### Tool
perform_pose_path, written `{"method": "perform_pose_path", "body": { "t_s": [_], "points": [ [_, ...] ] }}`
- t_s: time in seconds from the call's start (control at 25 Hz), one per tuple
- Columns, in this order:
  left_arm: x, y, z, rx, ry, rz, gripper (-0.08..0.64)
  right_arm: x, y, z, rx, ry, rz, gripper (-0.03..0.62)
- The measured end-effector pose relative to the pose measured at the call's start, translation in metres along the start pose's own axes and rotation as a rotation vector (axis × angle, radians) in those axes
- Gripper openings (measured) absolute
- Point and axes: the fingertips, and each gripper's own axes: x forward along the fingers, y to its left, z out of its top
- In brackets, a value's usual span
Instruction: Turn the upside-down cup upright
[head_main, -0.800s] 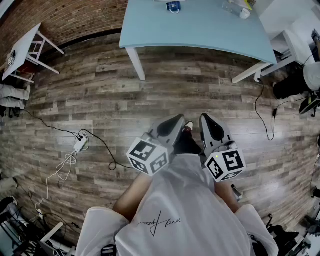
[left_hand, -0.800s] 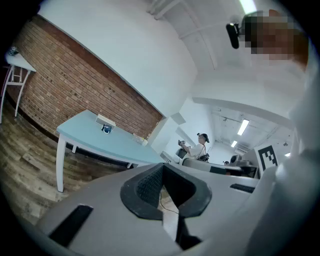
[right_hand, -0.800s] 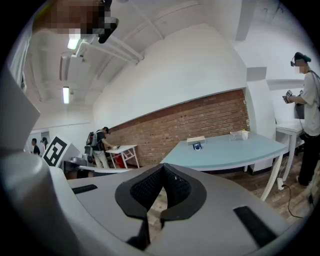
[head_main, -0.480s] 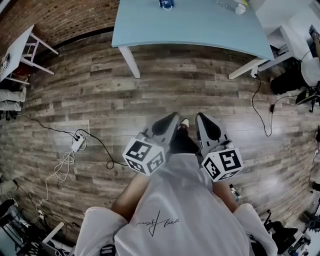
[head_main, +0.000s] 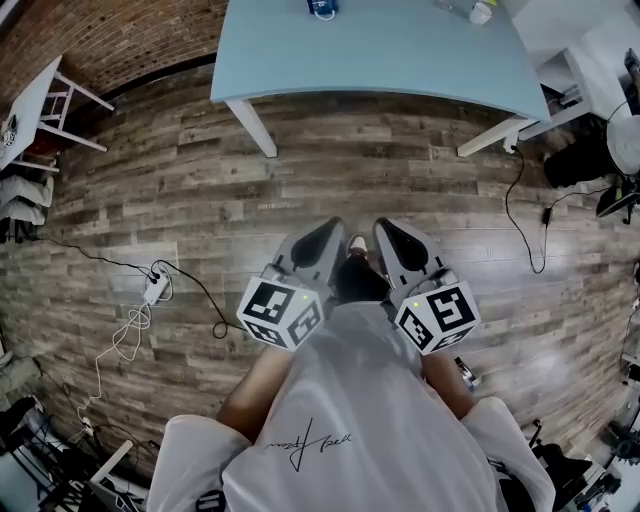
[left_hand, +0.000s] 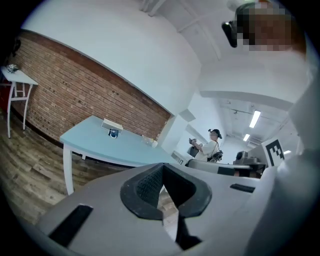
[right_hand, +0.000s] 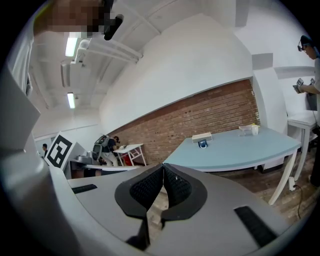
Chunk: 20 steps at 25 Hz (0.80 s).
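While both grippers hang close against the person's body, well apart from the desk (head_main: 400, 55), nothing of the task is in reach: the left gripper (head_main: 322, 238) and the right gripper (head_main: 392, 238) each have their jaws pressed together at the tips with nothing between them, as both gripper views show. The cup (head_main: 322, 7), a small blue thing too far off to tell which way up it stands, sits near the desk's far edge, just in front of a white box (left_hand: 112, 124). My main worry is the approach: jaws brought in shut would nudge the cup rather than straddle it, pushing it against the box or tipping it over. The reach across the desk is long, so a hurried lean could meet the cup off-centre. A cable (head_main: 195, 283) trails over the wooden floor (head_main: 330, 170) to the person's left, a likely snag if the walk drifts that way.
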Motion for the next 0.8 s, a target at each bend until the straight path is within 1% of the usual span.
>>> {"method": "perform_pose_path", "body": {
  "t_s": [0.12, 0.2, 0.36, 0.48, 0.8],
  "points": [
    [0.010, 0.010, 0.016, -0.004, -0.058, 0.047, 0.008, 0.010, -0.012, 0.009, -0.001, -0.003, 0.012, 0.021],
    [0.021, 0.012, 0.023, -0.009, -0.077, 0.060, 0.008, 0.014, -0.023, 0.013, -0.001, -0.001, 0.014, 0.021],
    [0.048, 0.008, 0.031, -0.001, -0.083, 0.063, 0.008, 0.020, -0.048, 0.022, -0.008, 0.001, 0.017, 0.021],
    [0.061, 0.010, 0.035, -0.011, -0.096, 0.072, 0.006, 0.026, -0.063, 0.025, -0.014, 0.011, 0.021, 0.021],
    [0.093, 0.008, 0.037, 0.002, -0.078, 0.096, 0.006, 0.037, -0.097, 0.032, -0.003, 0.015, 0.062, 0.021]
  ]
}}
